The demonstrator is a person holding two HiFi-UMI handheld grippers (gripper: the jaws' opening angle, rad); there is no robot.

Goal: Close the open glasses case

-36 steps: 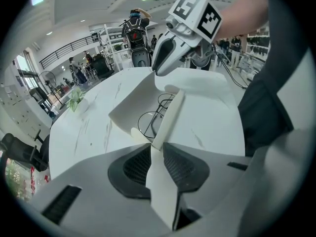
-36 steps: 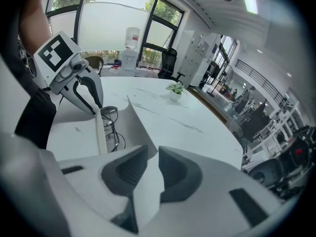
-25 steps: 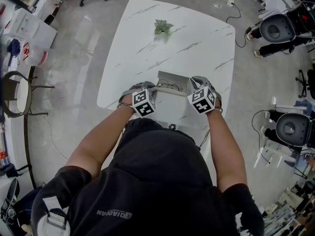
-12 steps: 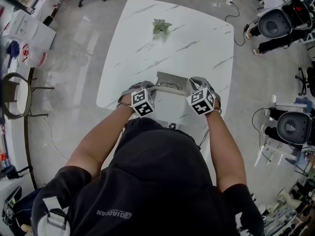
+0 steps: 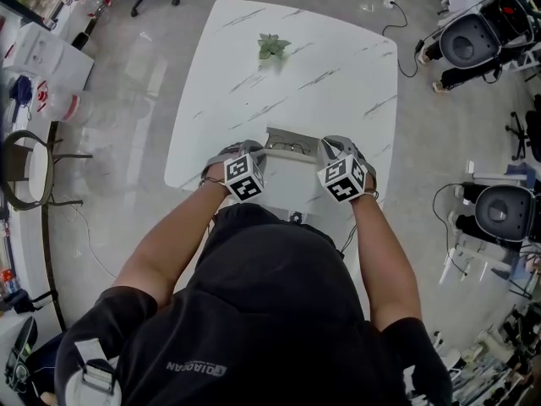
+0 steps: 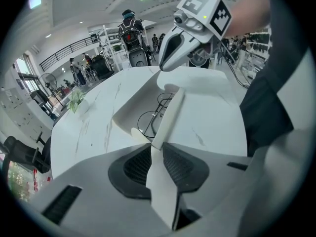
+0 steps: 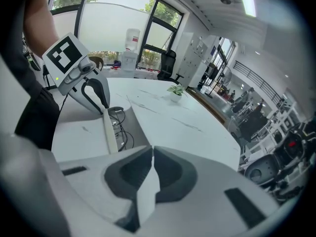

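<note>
Pinching the open glasses case (image 5: 292,176) by the two short ends of its white lid (image 6: 168,120): left tool (image 5: 256,157) clamped on the left end, right tool (image 5: 325,152) clamped on the right end, each pair of jaws pressed flat against the thin lid edge. Rests at the near edge of the white marble desk (image 5: 279,91), lid standing tilted above the grey base (image 5: 292,135). Holds dark wire-framed glasses (image 5: 292,149) inside the base, visible past the lid in both gripper views. Bears also a small green plant (image 5: 275,46) near the far desk edge, well apart from the case.
</note>
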